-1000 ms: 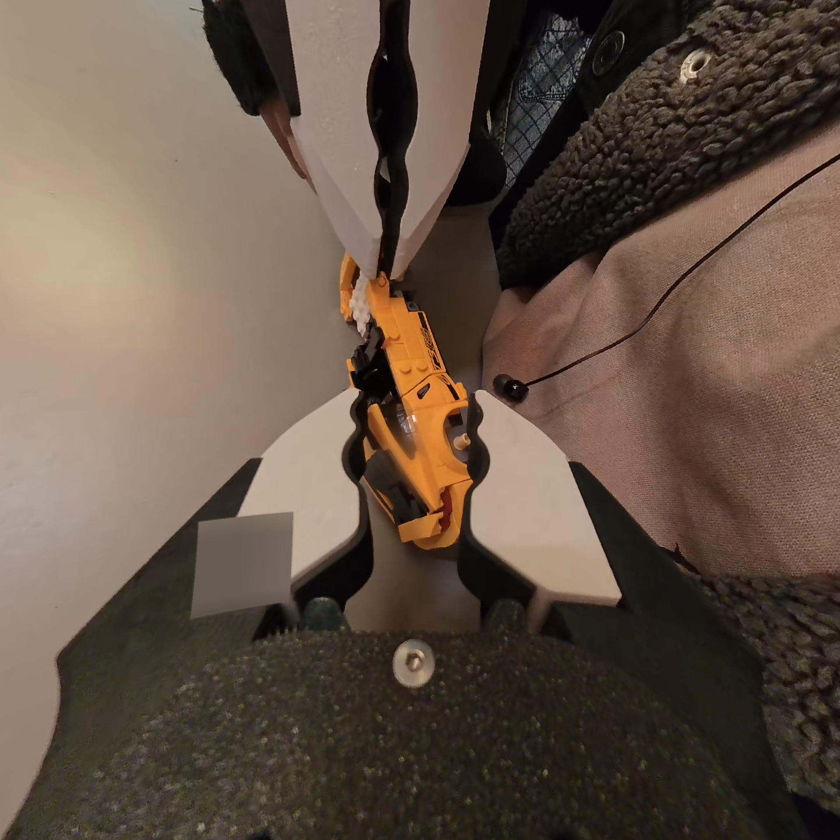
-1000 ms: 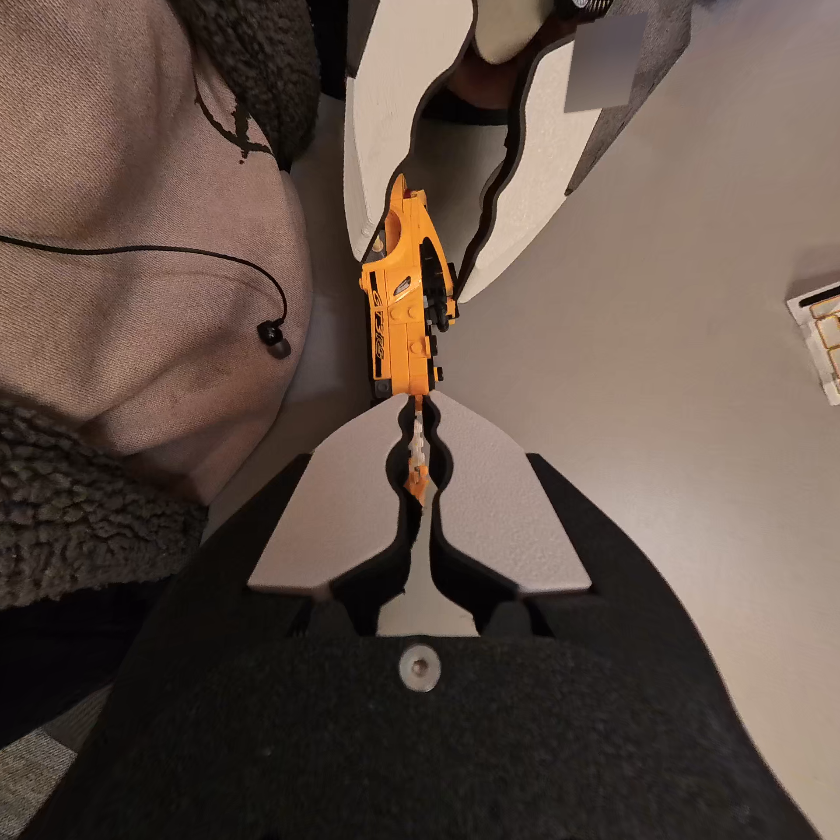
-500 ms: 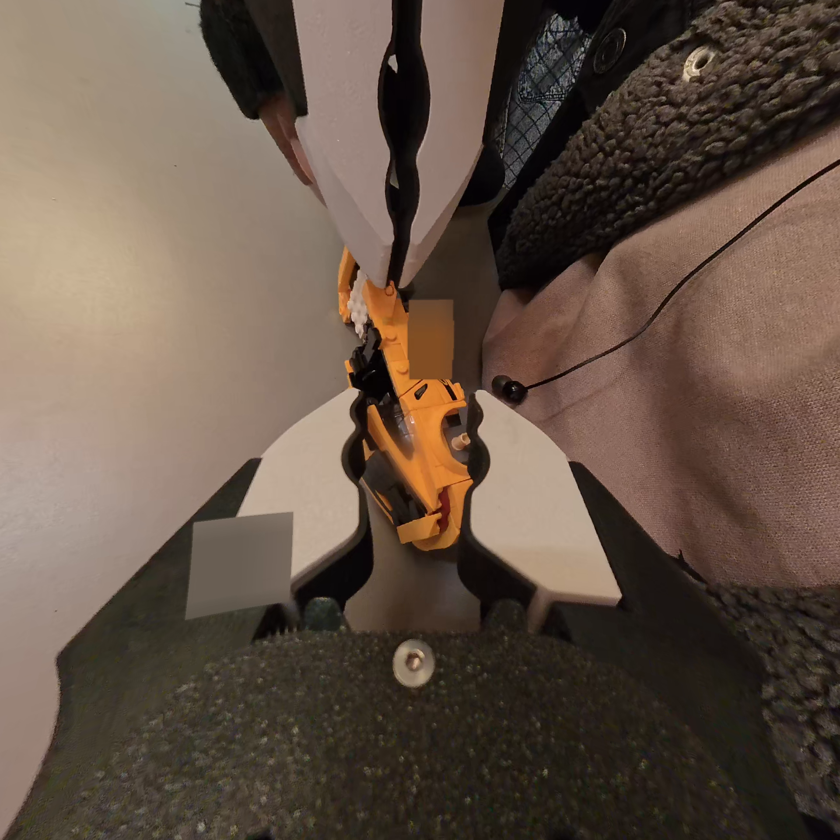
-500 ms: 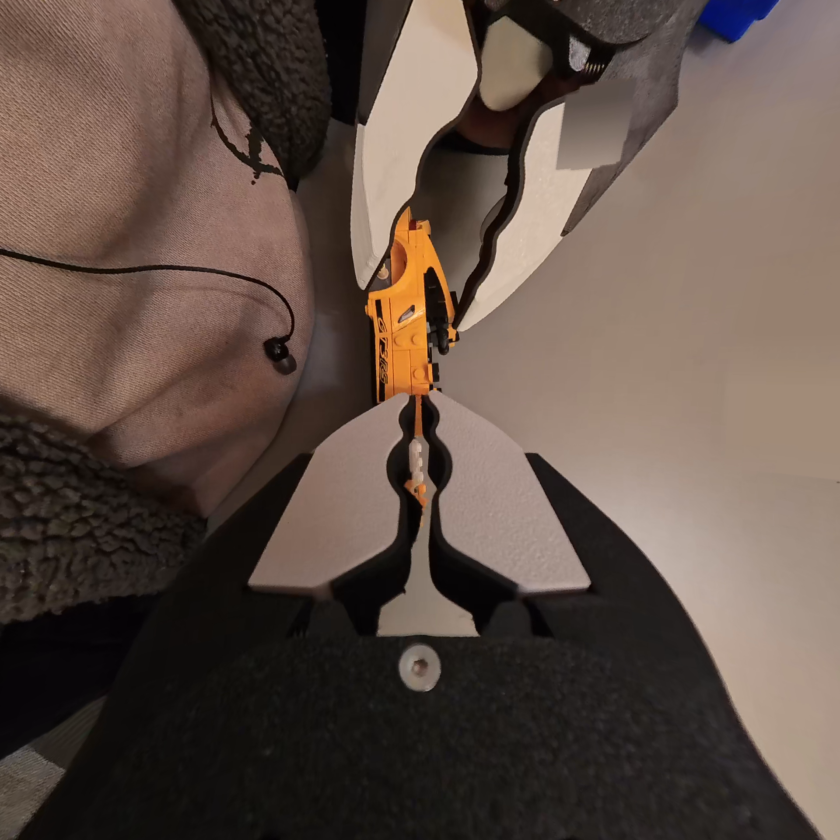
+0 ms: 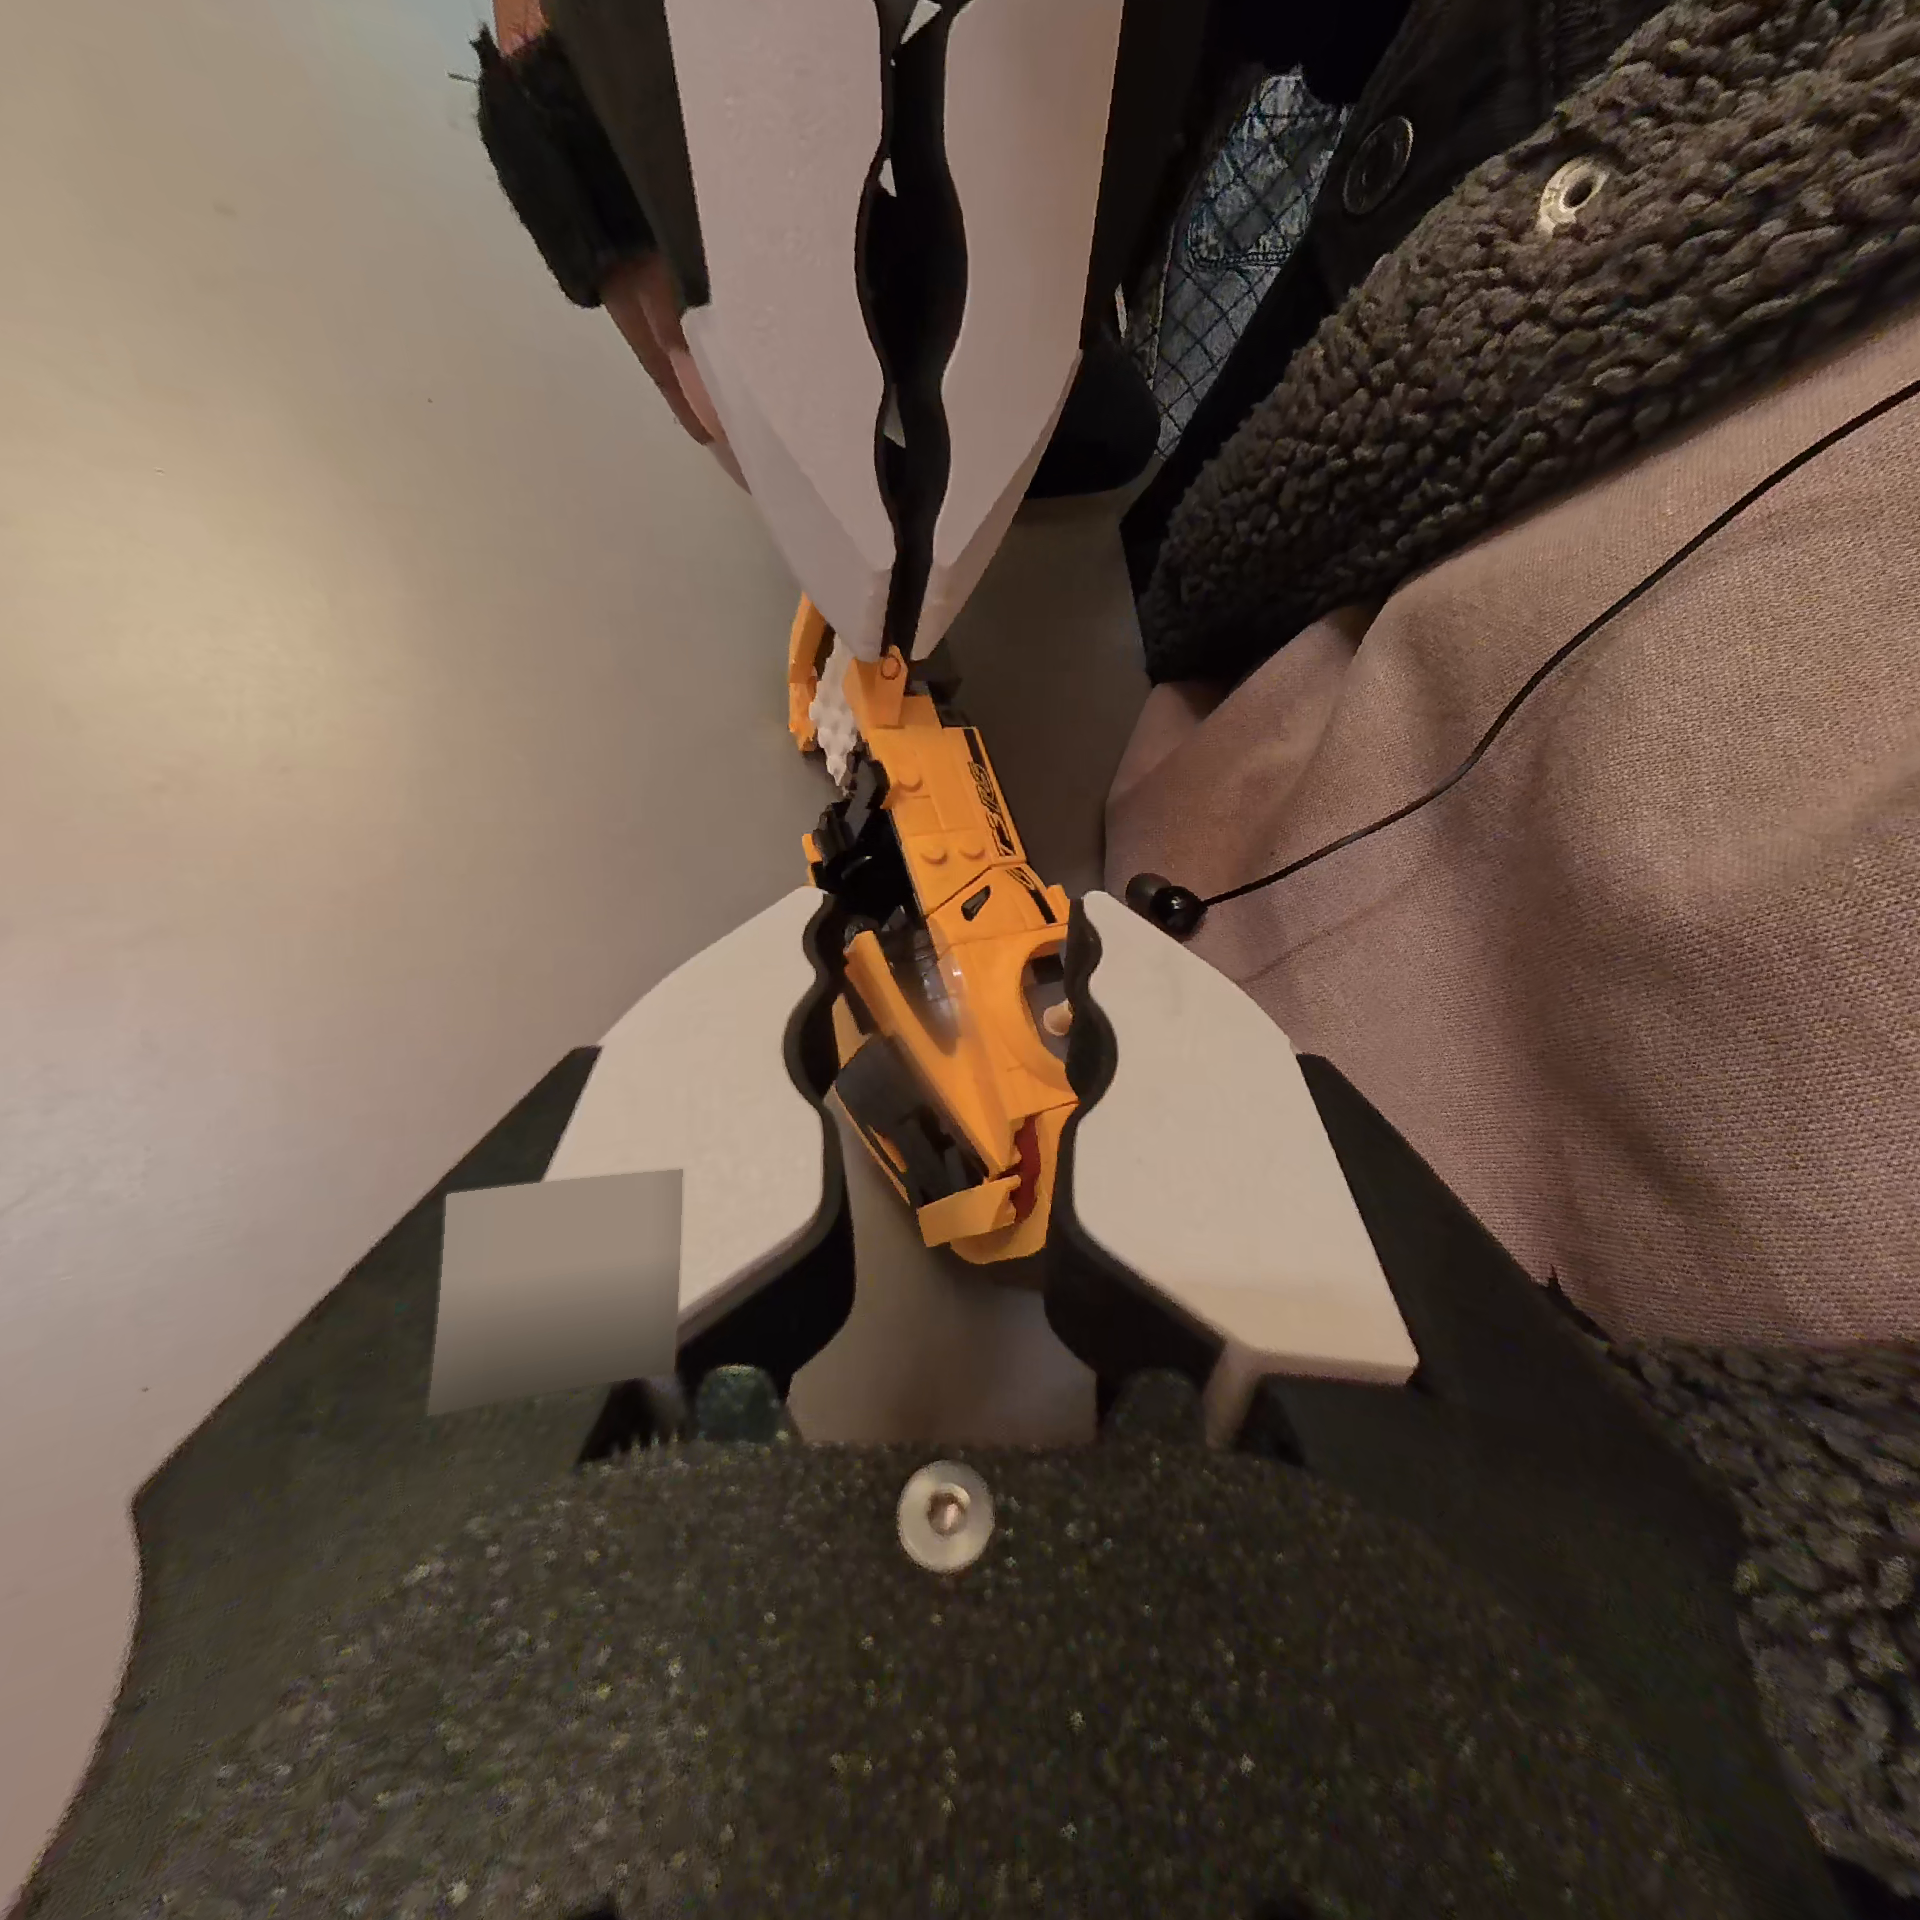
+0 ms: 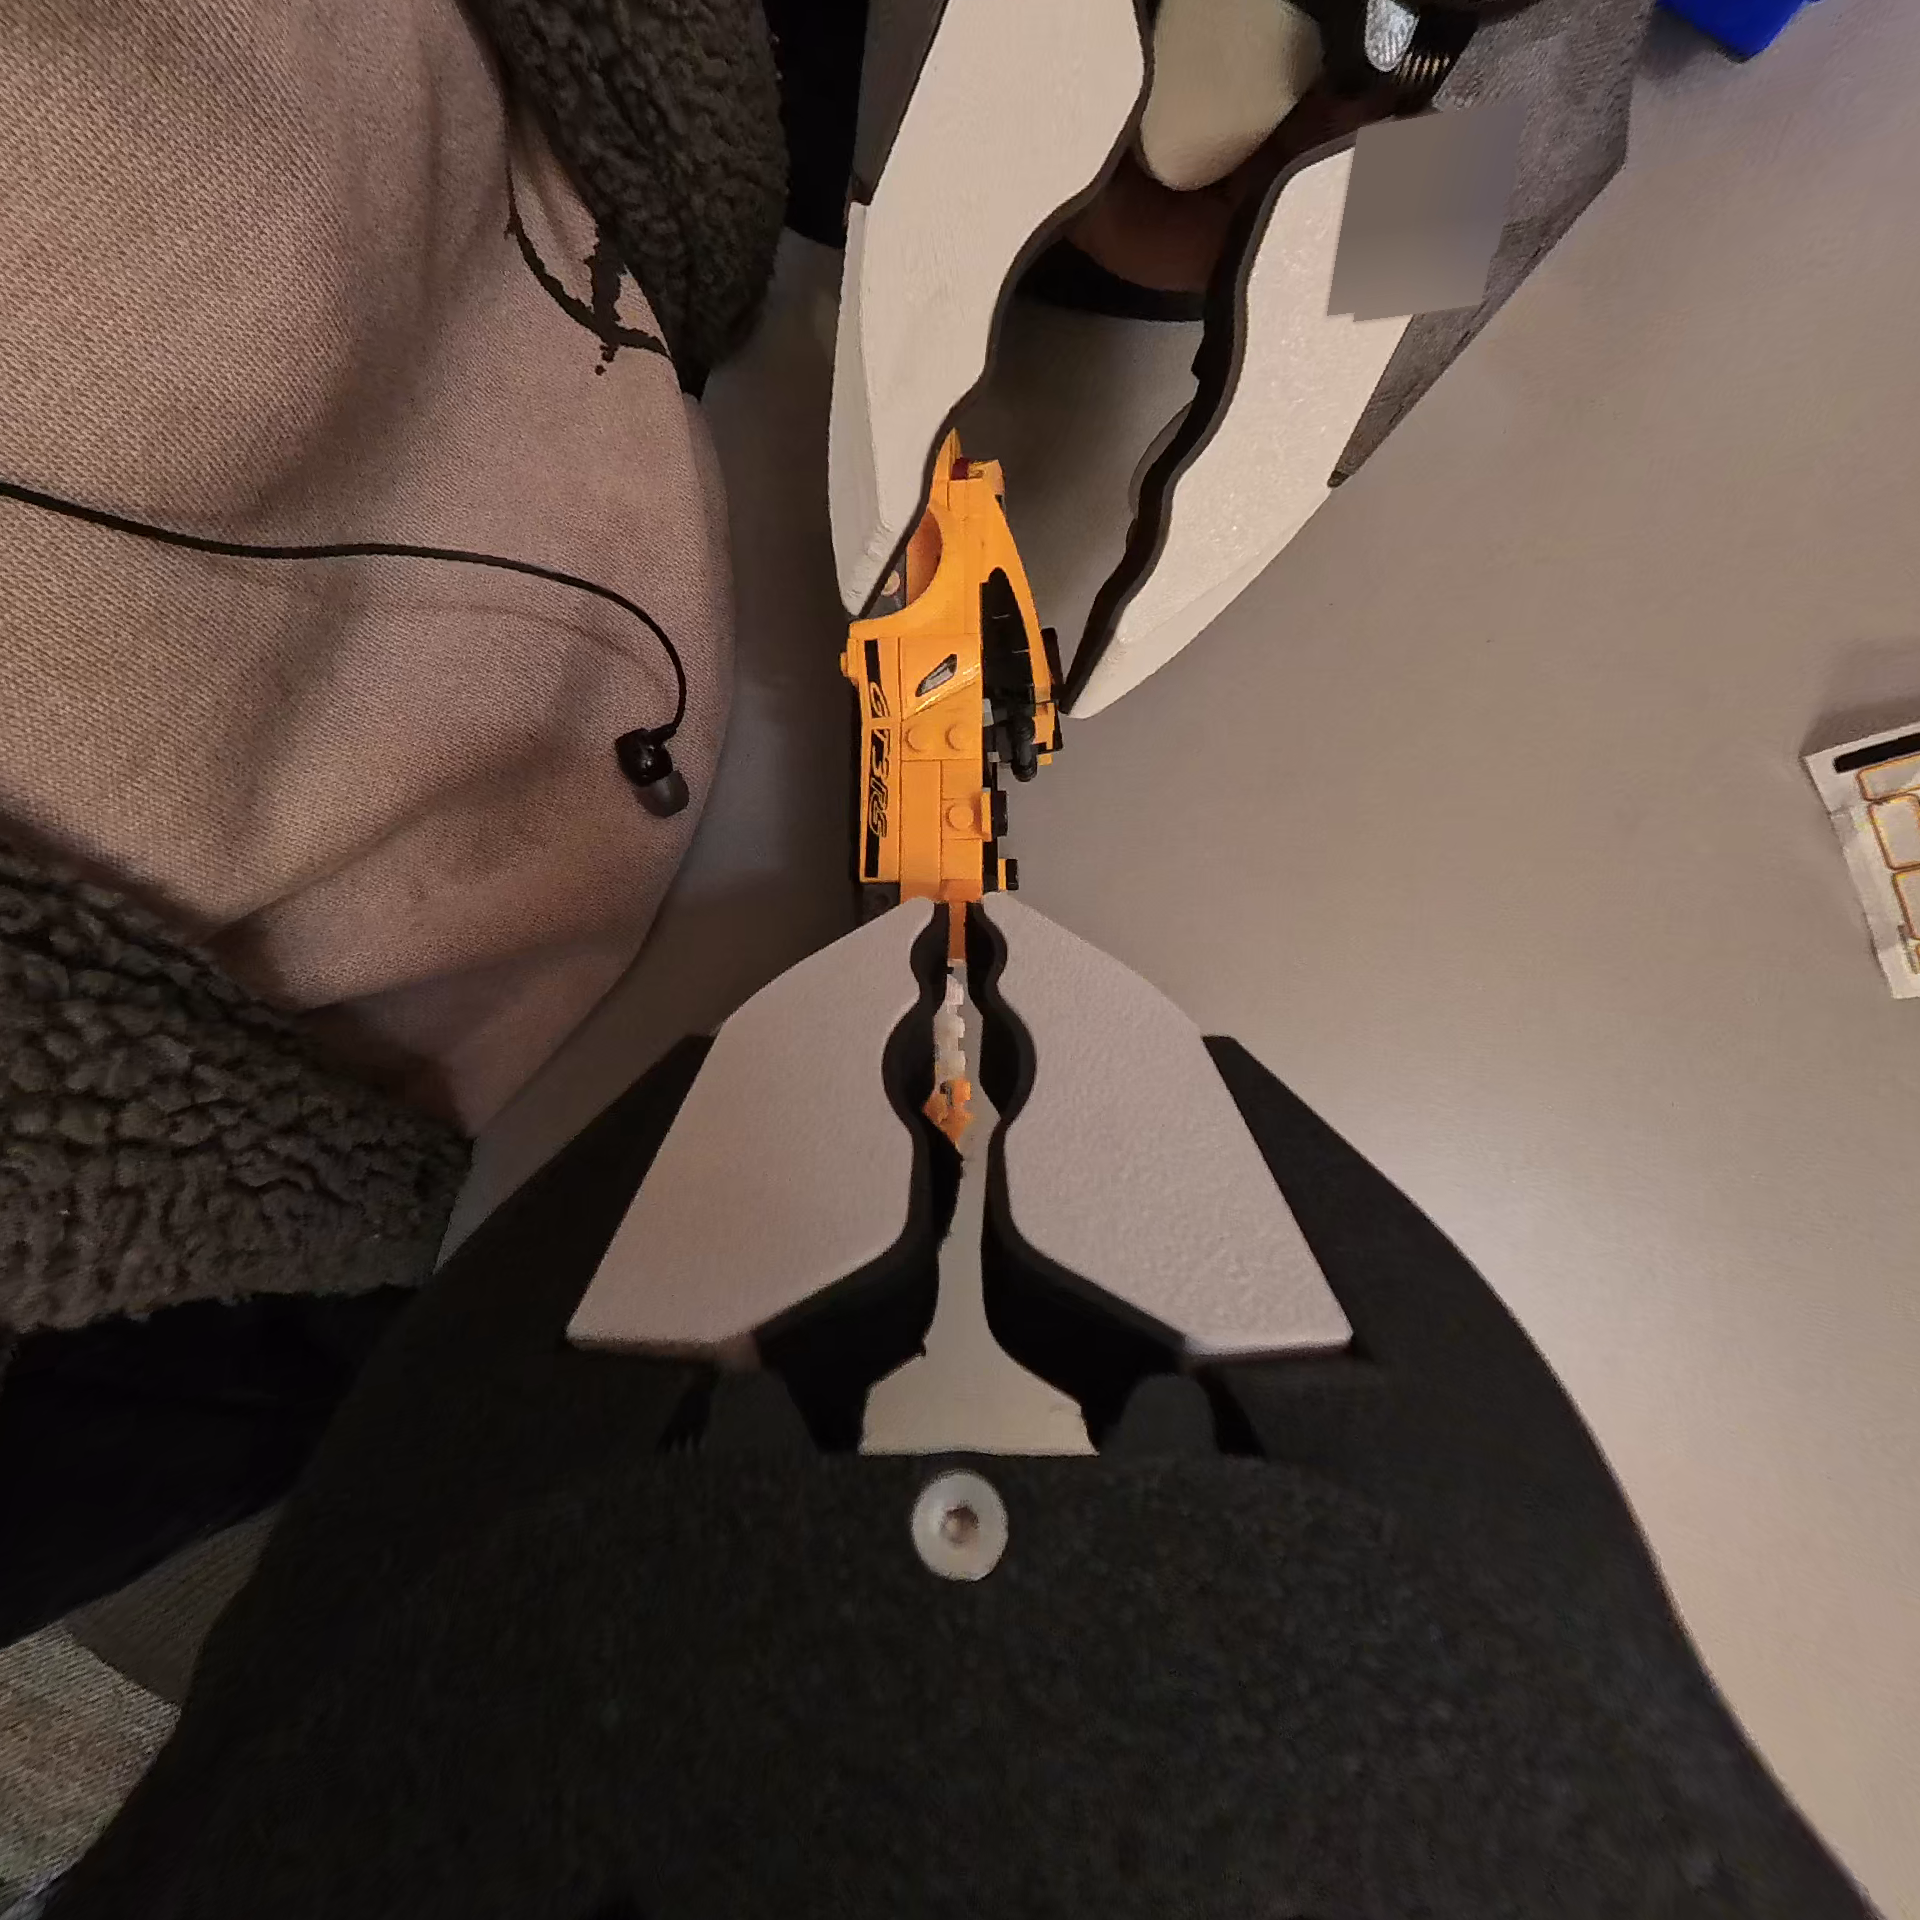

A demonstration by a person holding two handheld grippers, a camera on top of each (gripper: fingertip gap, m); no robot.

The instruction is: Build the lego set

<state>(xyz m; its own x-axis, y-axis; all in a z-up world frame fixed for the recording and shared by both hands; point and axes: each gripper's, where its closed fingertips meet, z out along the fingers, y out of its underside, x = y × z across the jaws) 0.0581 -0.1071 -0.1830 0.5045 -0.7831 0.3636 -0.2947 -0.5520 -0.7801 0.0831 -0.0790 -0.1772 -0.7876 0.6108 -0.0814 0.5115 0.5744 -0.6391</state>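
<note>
An orange and black lego car is held on its side in the air between both grippers. My left gripper is shut on its rear end, the car wedged between the jaws. My right gripper is shut on the thin orange and white front piece of the car. In the left wrist view the right gripper pinches the car's far end. In the right wrist view the car runs to the left gripper.
A grey table lies under the grippers. A person's beige top with a dark fleece jacket and a black earphone cable is close by. A sticker sheet lies at the right edge, a blue thing at the top right. My hands' fingertips stand some 5 centimeters from each other.
Both grippers keep their hold on the car. In the right wrist view the car and left gripper have drifted slightly lower; the sticker sheet is back in view at the right.
</note>
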